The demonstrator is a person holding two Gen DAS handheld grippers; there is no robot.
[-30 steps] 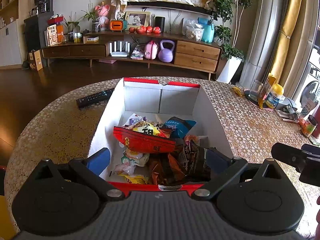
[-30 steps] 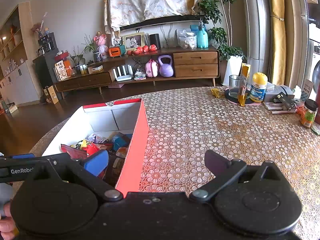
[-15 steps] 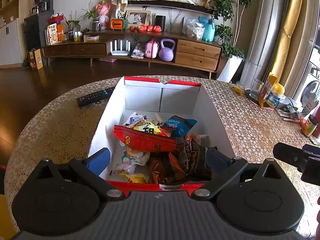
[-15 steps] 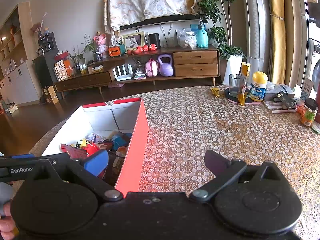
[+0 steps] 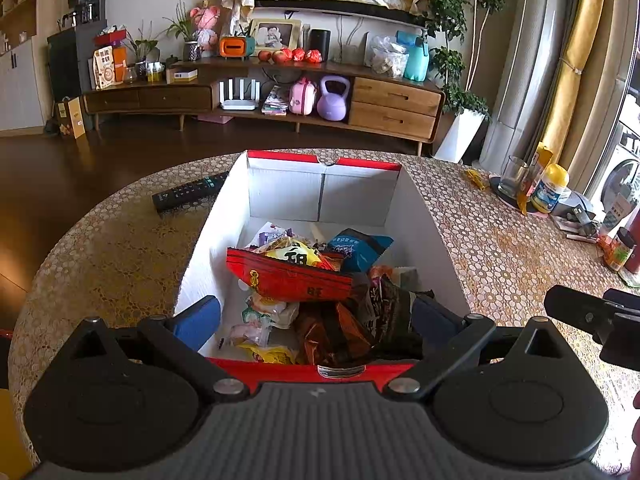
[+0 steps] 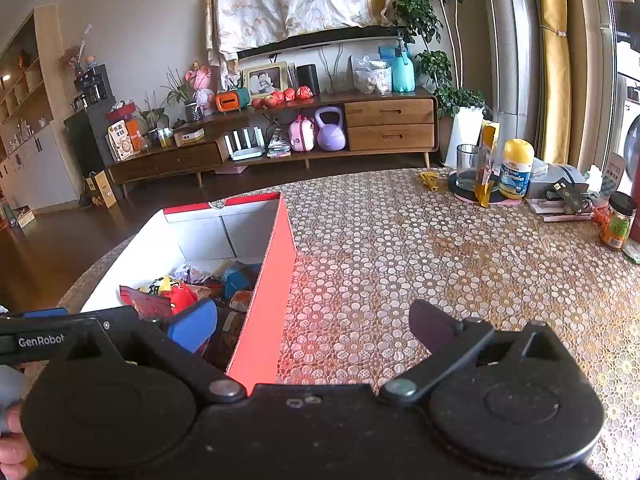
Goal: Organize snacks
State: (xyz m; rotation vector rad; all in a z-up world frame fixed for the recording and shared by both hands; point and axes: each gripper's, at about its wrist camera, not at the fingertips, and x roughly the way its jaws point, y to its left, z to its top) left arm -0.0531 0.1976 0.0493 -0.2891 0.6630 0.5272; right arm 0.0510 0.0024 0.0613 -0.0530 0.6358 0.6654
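We see a rectangular cardboard box (image 5: 436, 248), red outside and plain white inside, standing on the round bench (image 5: 500, 240) under a lace-patterned cover of small flowers. Crinkled foil and plastic snack packets (image 5: 332, 312) are heaped in the box: a flat red pouch (image 5: 288, 278) on top, a dark blue bag (image 5: 358, 246) past it, brown and yellow wrappers nearer us.

Since a second ago the left view has shifted only slightly, the box sitting a touch lower in frame; the right view is unchanged.

Our left gripper (image 5: 316, 316) has its fingers spread wide and empty, the blue pads on either side of the heap just above the near red rim, the red pouch just ahead between them. Our right gripper (image 6: 312, 324) is likewise spread and empty; its left finger (image 6: 192, 326) hangs over the snacks, its right finger over bare bench, with the red side wall (image 6: 272, 300) running between them.
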